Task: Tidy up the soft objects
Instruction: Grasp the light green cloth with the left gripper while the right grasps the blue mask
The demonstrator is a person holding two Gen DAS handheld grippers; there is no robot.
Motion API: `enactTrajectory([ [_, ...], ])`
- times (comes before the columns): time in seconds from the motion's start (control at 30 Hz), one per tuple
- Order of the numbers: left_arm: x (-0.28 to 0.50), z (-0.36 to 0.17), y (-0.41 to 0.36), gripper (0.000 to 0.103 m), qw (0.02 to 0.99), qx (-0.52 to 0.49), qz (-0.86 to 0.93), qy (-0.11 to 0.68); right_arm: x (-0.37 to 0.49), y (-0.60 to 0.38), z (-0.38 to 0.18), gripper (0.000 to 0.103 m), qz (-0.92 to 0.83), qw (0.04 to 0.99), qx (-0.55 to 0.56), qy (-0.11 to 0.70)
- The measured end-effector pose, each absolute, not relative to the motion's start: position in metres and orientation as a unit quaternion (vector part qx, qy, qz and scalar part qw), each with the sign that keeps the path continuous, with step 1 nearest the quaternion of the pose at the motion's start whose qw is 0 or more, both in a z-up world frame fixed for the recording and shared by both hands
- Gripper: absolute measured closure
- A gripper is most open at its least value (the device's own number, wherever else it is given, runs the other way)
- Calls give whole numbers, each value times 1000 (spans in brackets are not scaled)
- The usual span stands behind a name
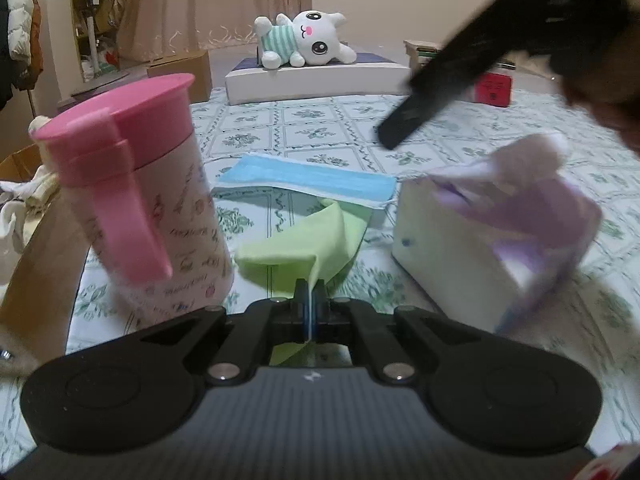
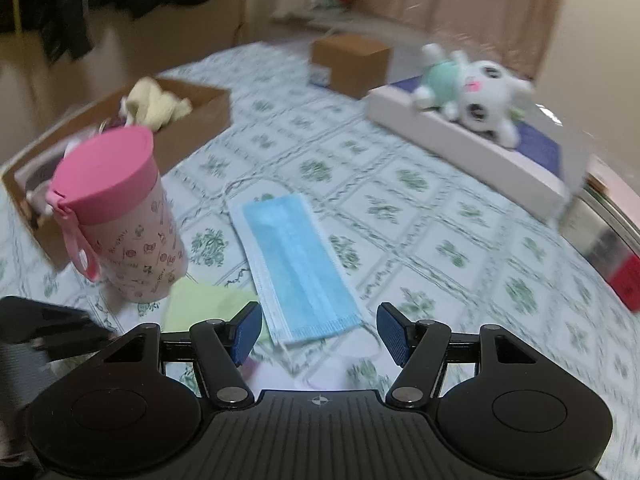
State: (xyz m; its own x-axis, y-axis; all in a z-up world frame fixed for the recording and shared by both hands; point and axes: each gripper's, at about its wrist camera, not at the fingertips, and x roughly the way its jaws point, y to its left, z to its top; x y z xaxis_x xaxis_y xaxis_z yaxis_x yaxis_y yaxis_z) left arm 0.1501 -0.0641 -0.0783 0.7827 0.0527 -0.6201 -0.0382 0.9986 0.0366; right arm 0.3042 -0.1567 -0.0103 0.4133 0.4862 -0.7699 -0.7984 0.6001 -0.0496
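Note:
My left gripper [image 1: 310, 298] is shut on a corner of a light green cloth [image 1: 304, 240] that lies on the patterned sheet; the cloth also shows in the right wrist view [image 2: 200, 308]. A blue face mask [image 1: 308, 178] lies just beyond it, and in the right wrist view [image 2: 296, 268] it sits right in front of my open, empty right gripper [image 2: 320, 334]. The right gripper shows as a dark blur at the upper right of the left wrist view [image 1: 460, 76]. A white plush toy [image 1: 308, 40] lies on a white box [image 1: 316, 80] at the far side.
A pink-lidded cup [image 1: 148, 200] stands left of the cloth. A tissue box [image 1: 480, 240] with a lilac cover is on the right. A brown cardboard tray [image 2: 192, 128] with cream soft items sits behind the cup. A small brown box [image 2: 352, 60] and a red box [image 1: 492, 90] stand farther back.

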Motion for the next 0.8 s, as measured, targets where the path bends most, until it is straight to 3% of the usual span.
enactTrajectory([
  [0.27, 113, -72, -56, 102, 943, -6, 0, 332, 356, -98, -50, 39, 444, 742, -260, 429],
  [0.6, 105, -70, -46, 102, 945, -25, -14, 327, 385, -59, -84, 22, 449, 710, -309, 446],
  [0.8, 108, -73, -41, 102, 943, -34, -9, 330, 388, -54, -86, 24, 445, 709, -300, 457],
])
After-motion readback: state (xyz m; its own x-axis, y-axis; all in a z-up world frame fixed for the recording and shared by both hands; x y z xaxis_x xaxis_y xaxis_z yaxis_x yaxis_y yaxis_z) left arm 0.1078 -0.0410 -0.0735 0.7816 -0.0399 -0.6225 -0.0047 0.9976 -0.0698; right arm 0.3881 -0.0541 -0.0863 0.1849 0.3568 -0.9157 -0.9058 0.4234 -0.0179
